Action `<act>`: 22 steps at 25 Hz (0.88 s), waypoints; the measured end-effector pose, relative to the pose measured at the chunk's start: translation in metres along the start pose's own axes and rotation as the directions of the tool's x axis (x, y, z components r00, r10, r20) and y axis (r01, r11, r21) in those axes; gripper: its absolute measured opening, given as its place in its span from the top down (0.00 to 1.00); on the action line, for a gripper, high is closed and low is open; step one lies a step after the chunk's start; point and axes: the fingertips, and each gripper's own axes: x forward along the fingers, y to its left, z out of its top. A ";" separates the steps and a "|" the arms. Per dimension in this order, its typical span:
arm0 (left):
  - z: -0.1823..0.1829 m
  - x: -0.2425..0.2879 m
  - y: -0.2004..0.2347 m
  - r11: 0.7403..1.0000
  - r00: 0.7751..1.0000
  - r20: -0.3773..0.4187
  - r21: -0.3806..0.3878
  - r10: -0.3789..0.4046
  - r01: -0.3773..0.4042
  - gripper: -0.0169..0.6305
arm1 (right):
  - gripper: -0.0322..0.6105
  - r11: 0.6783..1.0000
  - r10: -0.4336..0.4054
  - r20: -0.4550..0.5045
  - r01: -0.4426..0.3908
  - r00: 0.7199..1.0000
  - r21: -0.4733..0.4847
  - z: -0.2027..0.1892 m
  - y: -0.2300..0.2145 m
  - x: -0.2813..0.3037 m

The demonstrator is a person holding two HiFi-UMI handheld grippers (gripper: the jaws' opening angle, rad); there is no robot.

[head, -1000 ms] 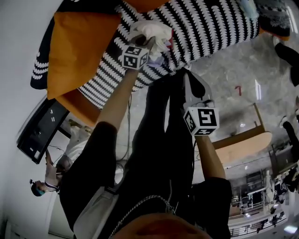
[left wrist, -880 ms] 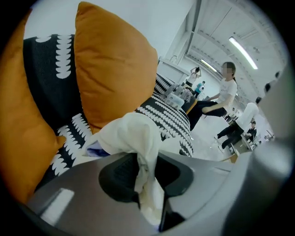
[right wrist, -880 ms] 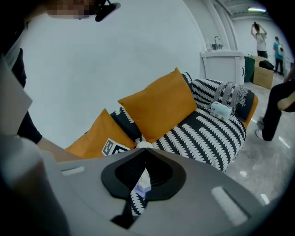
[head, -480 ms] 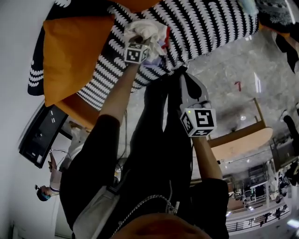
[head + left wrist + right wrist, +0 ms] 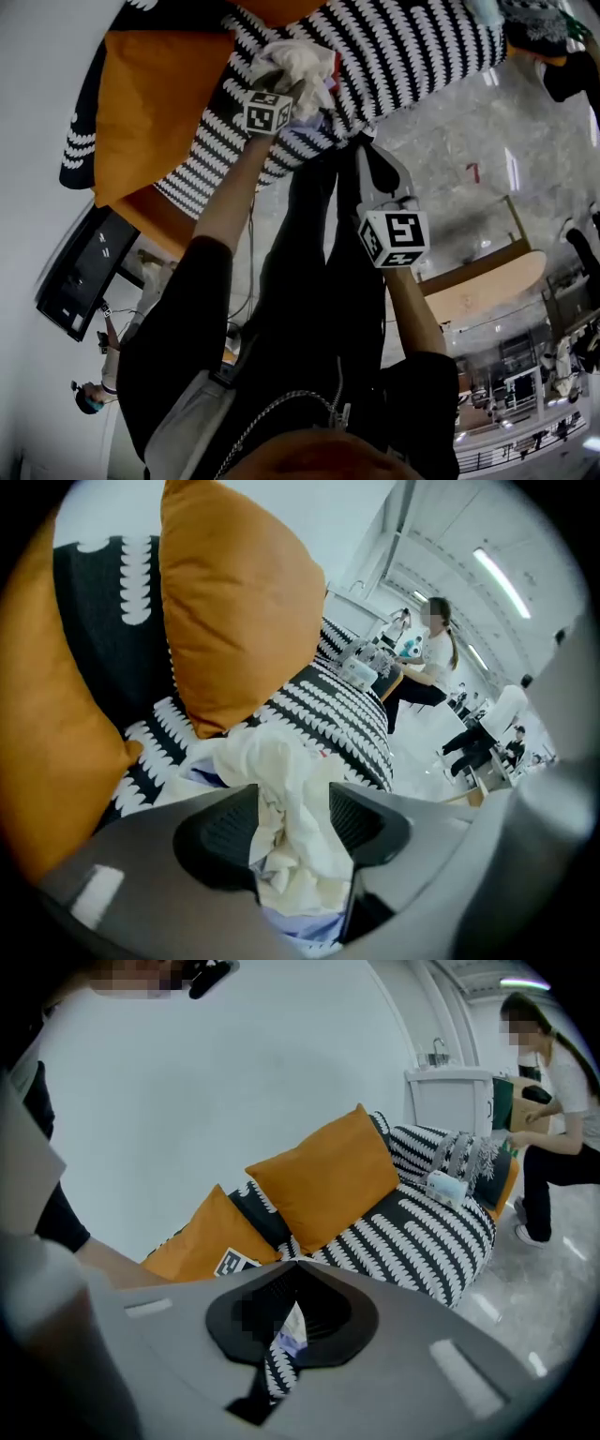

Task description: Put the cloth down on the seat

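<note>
Striped sofa seat (image 5: 412,47) bore the crumpled cloth (image 5: 295,61) near its front edge.
Beside an orange cushion (image 5: 155,103) the left tongs (image 5: 292,822) were opening with the cloth between them; the right tongs (image 5: 292,1265) were closed, empty.

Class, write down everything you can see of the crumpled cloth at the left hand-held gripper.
The cloth is a crumpled bundle of soft fabric, mostly white to cream, with a pale lilac-blue layer showing underneath. It lies bunched on the black-and-white patterned seat, just in front of an orange cushion. It sits between the jaws of the left hand-held gripper, which are opening around it.
</note>
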 end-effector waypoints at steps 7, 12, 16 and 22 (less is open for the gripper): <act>0.032 -0.089 -0.056 0.995 0.982 0.175 0.079 -0.076 0.063 0.96 | 0.95 0.998 0.007 0.031 -0.005 0.999 -0.058 0.018 0.022 -0.015; 0.049 -0.157 -0.098 0.988 0.965 0.239 0.135 -0.107 0.076 0.96 | 0.95 0.994 0.006 0.063 0.001 0.998 -0.111 0.034 0.046 -0.053; 0.066 -0.208 -0.131 0.980 0.950 0.285 0.187 -0.126 0.074 0.96 | 0.95 0.989 0.011 0.086 0.002 0.996 -0.150 0.046 0.056 -0.084; 0.061 -0.272 -0.171 0.982 0.942 0.322 0.184 -0.093 0.034 0.96 | 0.95 0.980 0.059 0.079 -0.042 0.995 -0.194 0.037 0.074 -0.120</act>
